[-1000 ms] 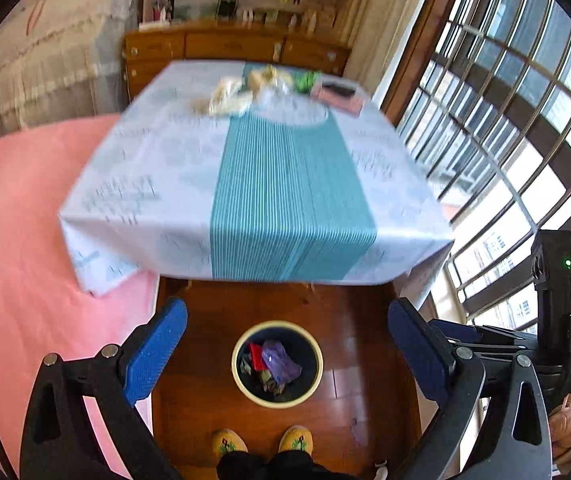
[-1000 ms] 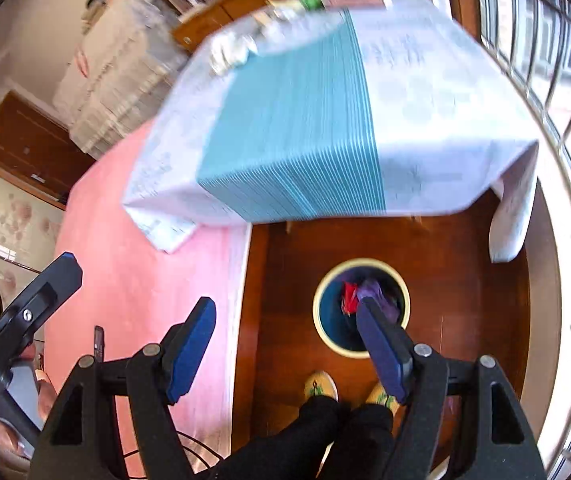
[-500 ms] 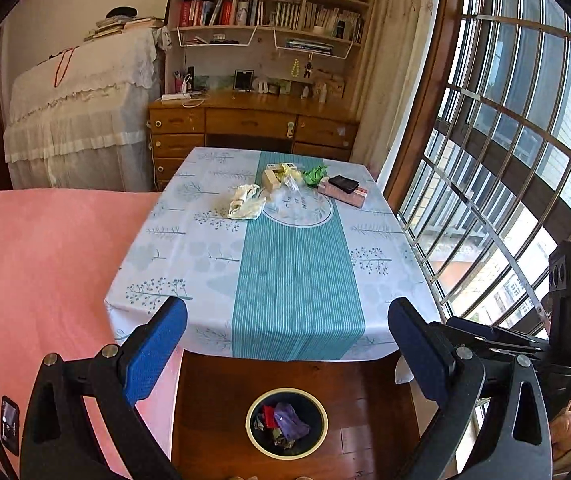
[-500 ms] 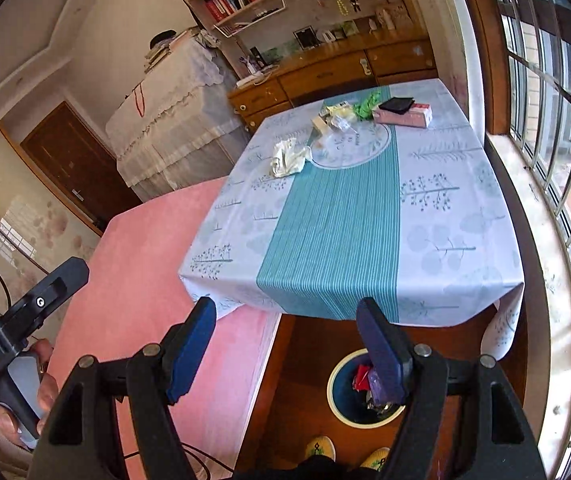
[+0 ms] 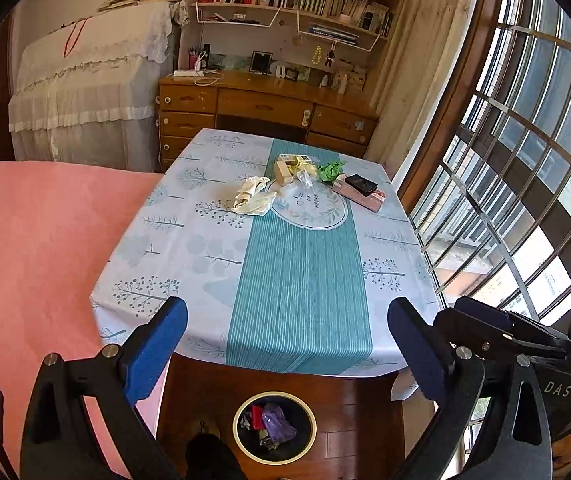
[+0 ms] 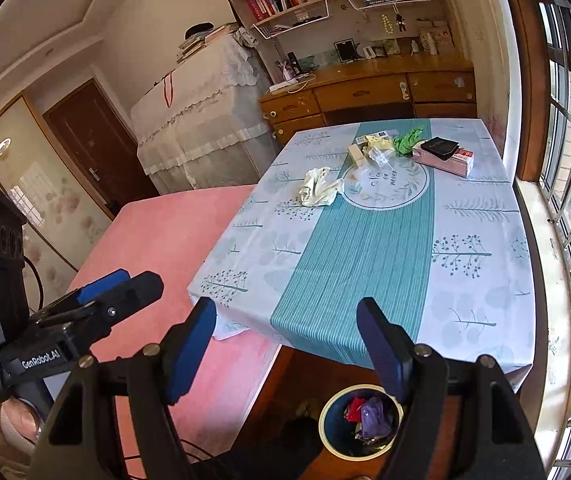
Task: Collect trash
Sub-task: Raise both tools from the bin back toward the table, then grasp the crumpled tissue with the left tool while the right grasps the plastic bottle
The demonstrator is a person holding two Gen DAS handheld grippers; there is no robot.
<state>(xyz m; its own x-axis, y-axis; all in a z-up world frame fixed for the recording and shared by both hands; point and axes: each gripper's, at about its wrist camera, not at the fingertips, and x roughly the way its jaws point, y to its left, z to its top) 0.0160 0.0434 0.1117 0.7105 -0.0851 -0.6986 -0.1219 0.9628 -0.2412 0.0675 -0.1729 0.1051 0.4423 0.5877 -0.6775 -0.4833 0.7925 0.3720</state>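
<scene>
A round bin (image 5: 274, 427) (image 6: 359, 420) with a pale rim stands on the wood floor by the table's near edge, holding red and purple scraps. Far down the table (image 5: 189, 256) (image 6: 481, 280) lie a crumpled cream wrapper (image 5: 252, 196) (image 6: 319, 187), clear plastic (image 5: 304, 178) (image 6: 379, 156), a green crumple (image 5: 330, 171) (image 6: 407, 140) and a small box (image 5: 284, 172). My left gripper (image 5: 287, 342) hangs open and empty above the near table edge. My right gripper (image 6: 287, 344) is open and empty too, beside the left one.
A pink box with a black wallet on it (image 5: 359, 192) (image 6: 443, 154) lies at the table's far right. A pink bed (image 5: 37, 264) runs along the left, barred windows (image 5: 517, 168) along the right, a wooden desk (image 5: 265, 104) behind. Dark trouser legs (image 5: 209, 460) show beside the bin.
Both grippers have risen and tilted up from over the bin, so the table top and far wall have come into view. The jaws of both stayed open.
</scene>
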